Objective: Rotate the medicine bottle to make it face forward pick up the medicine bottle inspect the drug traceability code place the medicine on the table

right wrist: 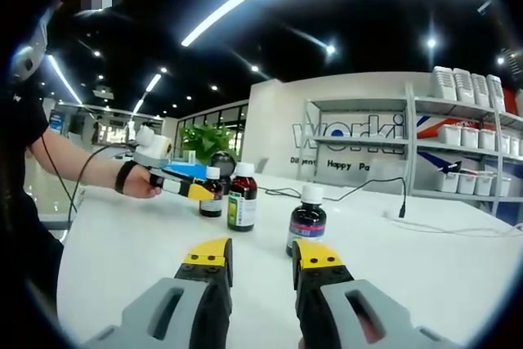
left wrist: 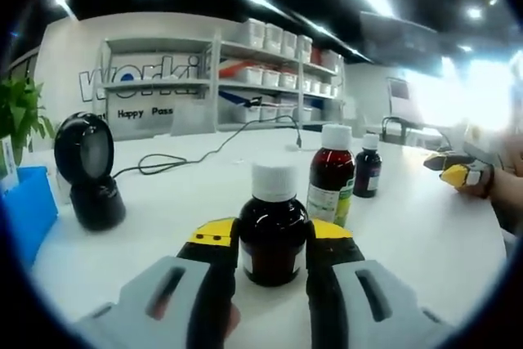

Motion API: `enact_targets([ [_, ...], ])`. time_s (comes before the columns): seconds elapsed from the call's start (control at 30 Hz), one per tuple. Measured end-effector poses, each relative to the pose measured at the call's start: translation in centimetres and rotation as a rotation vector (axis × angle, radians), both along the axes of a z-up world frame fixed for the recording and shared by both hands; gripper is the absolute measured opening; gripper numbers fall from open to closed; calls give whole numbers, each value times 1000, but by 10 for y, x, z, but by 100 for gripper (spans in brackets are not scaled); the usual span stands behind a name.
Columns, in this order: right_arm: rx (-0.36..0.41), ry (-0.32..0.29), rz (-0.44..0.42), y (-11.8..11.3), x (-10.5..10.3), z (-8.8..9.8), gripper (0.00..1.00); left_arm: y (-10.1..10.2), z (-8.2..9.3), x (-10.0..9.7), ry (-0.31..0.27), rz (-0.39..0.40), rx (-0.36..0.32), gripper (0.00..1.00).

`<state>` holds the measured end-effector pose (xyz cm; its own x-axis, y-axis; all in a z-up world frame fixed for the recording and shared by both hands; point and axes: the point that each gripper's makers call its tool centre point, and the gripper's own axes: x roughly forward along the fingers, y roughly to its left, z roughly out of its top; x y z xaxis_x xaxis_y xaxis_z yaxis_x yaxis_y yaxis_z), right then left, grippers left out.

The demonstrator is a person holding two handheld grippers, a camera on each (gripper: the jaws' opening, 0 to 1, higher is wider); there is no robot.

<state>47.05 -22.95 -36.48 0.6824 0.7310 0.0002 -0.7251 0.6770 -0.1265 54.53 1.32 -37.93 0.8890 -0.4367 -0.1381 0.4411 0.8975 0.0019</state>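
Observation:
A dark brown medicine bottle (left wrist: 273, 230) with a white cap stands on the white table (left wrist: 409, 234), and my left gripper (left wrist: 272, 233) is shut on its sides. In the right gripper view this same bottle (right wrist: 211, 194) sits at the tips of the left gripper (right wrist: 189, 189), held by a person's hand. My right gripper (right wrist: 263, 254) is open just above the table with nothing between its jaws. A small brown bottle with a blue and red label (right wrist: 307, 223) stands a little ahead of it. The right gripper (left wrist: 454, 172) also hovers at the table's right side.
A taller bottle with a green and white label (left wrist: 330, 179) and a small dark bottle (left wrist: 368, 167) stand right of the held one. A black round scanner (left wrist: 86, 171) with its cable (left wrist: 176, 161), a blue bin (left wrist: 24, 212) and a plant (left wrist: 20, 116) are on the left. Shelves (left wrist: 270, 71) line the back.

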Motion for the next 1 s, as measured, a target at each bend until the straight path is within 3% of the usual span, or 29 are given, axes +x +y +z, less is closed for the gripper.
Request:
enact_targets([
  [0.3, 4, 0, -4, 2, -2, 2, 25, 4, -6, -2, 9, 37, -56, 25],
  [0.47, -6, 0, 4, 4, -4, 0, 25, 5, -4, -12, -2, 54, -40, 41],
  [0.6, -5, -3, 1, 4, -4, 1, 25, 4, -2, -20, -10, 86, -15, 41],
  [0.87, 0, -7, 3, 4, -5, 3, 25, 2, 8, -21, -20, 173, -40, 41],
  [1.0, 1, -9, 4, 4, -6, 3, 25, 17, 8, -11, -13, 274, -22, 41],
])
